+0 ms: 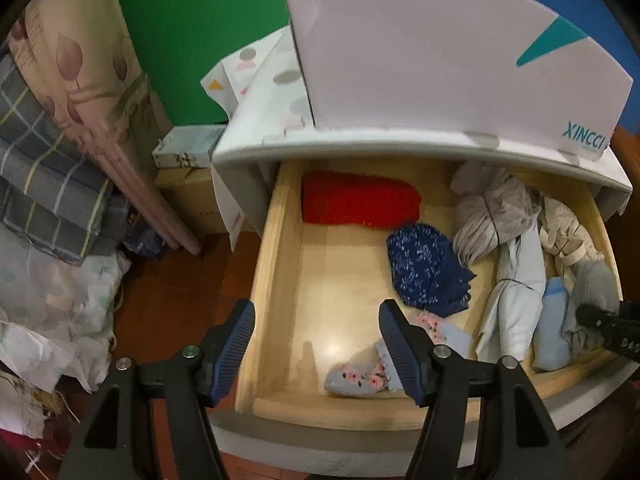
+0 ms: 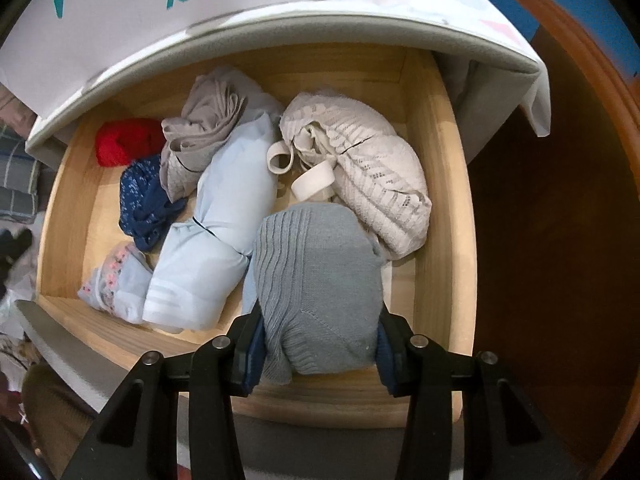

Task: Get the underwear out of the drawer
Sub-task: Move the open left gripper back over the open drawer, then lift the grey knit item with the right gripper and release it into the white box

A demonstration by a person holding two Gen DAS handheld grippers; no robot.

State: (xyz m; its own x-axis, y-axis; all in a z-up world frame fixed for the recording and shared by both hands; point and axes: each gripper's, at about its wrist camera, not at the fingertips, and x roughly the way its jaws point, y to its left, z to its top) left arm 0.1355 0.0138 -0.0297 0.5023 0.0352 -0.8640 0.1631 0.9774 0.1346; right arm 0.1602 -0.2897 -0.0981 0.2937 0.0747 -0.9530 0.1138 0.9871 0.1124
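Underwear fills the right half of the open drawer [image 1: 276, 264], whose left half is nearly bare. Against the back wall at the left lies a red knit bundle [image 1: 360, 204]; right of it sits a navy floral piece [image 1: 428, 268], and by the front wall a flowered blue piece [image 1: 360, 376]. The left gripper [image 1: 316, 348] hangs over the front left corner, jaws about half open with nothing between them. Further right lie a pale blue roll [image 2: 216, 232] and a cream knit piece [image 2: 360, 176]. The right gripper [image 2: 318, 350] is clamped on a grey ribbed garment [image 2: 316, 280] near the front right corner; whether that is underwear or a sock is hard to tell. To finish well, I would lift it straight up, clear of the front wall.
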